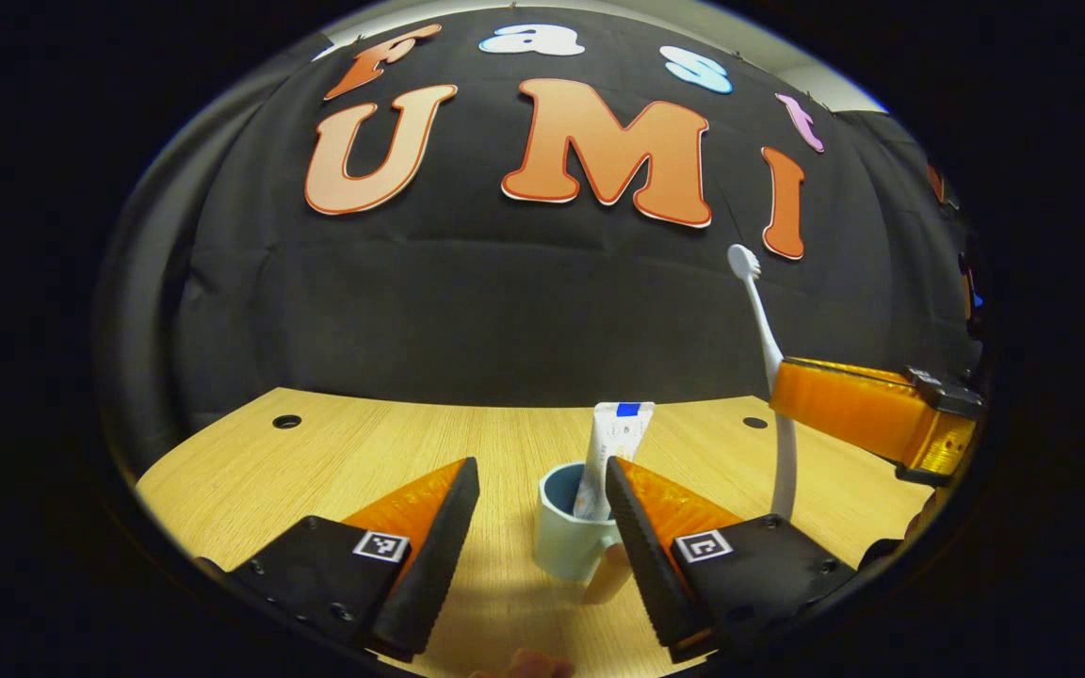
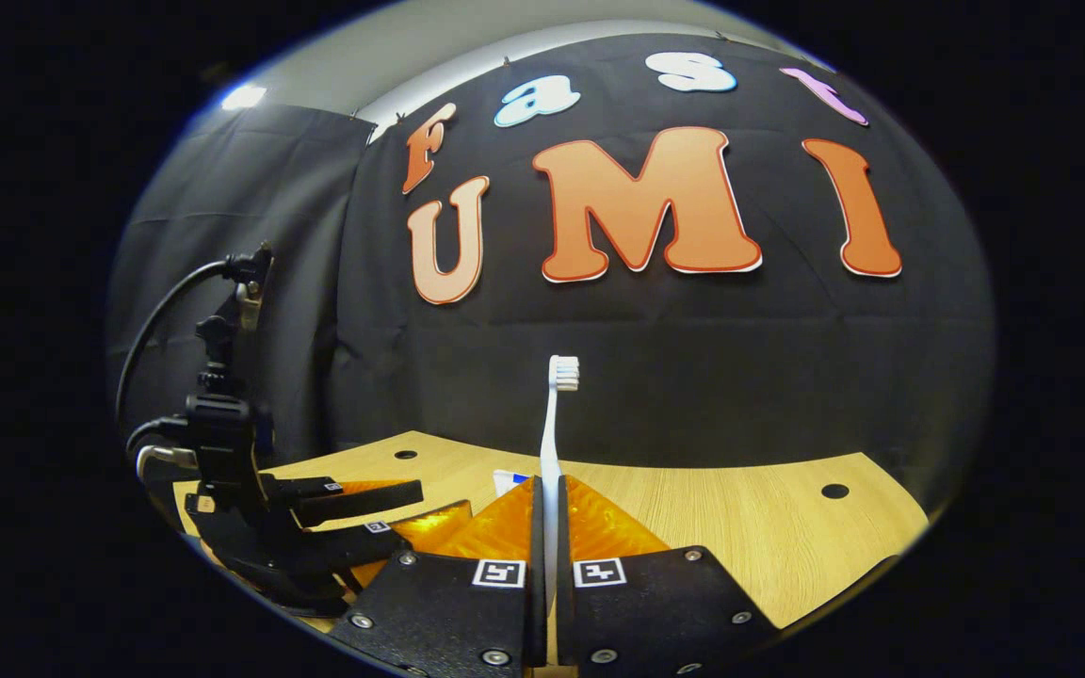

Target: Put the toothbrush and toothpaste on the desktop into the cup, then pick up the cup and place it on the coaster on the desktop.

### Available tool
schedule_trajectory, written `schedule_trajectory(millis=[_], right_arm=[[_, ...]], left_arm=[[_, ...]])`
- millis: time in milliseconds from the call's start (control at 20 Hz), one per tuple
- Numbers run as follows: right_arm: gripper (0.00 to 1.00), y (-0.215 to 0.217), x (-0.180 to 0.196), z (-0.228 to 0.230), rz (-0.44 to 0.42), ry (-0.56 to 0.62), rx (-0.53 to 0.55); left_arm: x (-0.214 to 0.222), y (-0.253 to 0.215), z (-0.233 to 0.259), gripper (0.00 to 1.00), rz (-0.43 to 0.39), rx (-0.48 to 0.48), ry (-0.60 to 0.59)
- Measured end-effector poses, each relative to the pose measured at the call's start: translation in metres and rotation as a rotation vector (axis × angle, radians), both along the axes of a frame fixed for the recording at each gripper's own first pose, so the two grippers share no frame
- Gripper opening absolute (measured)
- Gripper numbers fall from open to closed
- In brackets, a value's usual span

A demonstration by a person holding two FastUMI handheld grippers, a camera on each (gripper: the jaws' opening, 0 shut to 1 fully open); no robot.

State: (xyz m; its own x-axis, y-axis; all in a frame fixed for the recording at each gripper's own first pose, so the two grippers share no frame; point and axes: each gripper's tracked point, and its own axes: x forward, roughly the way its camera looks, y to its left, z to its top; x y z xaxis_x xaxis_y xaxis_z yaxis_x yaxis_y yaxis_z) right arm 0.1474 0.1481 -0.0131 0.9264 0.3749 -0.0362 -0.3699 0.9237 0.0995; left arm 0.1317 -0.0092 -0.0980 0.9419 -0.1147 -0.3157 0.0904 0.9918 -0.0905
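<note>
Bringing the toothbrush to the cup

My right claw grips the toothbrush upright, head up, beside the cup. My left claw gapes wide around that cup on the table. Toothpaste already stands inside. I judge the brush drop and coaster move remain.

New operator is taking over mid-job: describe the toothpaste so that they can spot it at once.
On the wooden desktop, look between the open fingers of the left tool for the pale blue-lined cup. The toothpaste is the white tube standing tilted in it, blue-marked end up, unlike the slim white toothbrush gripped by the right tool.
</note>
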Motion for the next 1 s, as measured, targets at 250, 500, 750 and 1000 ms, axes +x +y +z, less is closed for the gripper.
schedule_trajectory(millis=[250,500,750,1000], right_arm=[[0.04,0.015,0.022,0.010,-0.011,-0.086,0.036],[0.05,0.026,0.044,0.009,-0.015,-0.127,0.120],[0.05,0.026,0.064,0.008,-0.039,-0.161,0.190],[0.05,0.024,0.078,-0.006,-0.059,-0.123,0.282]], left_arm=[[-0.018,0.019,0.003,0.89,0.032,-0.007,-0.014],[-0.028,0.042,-0.009,0.89,0.073,0.002,0.007],[-0.035,0.060,-0.017,0.89,0.107,0.011,0.015],[-0.037,0.068,-0.028,0.90,0.122,0.015,0.046]])
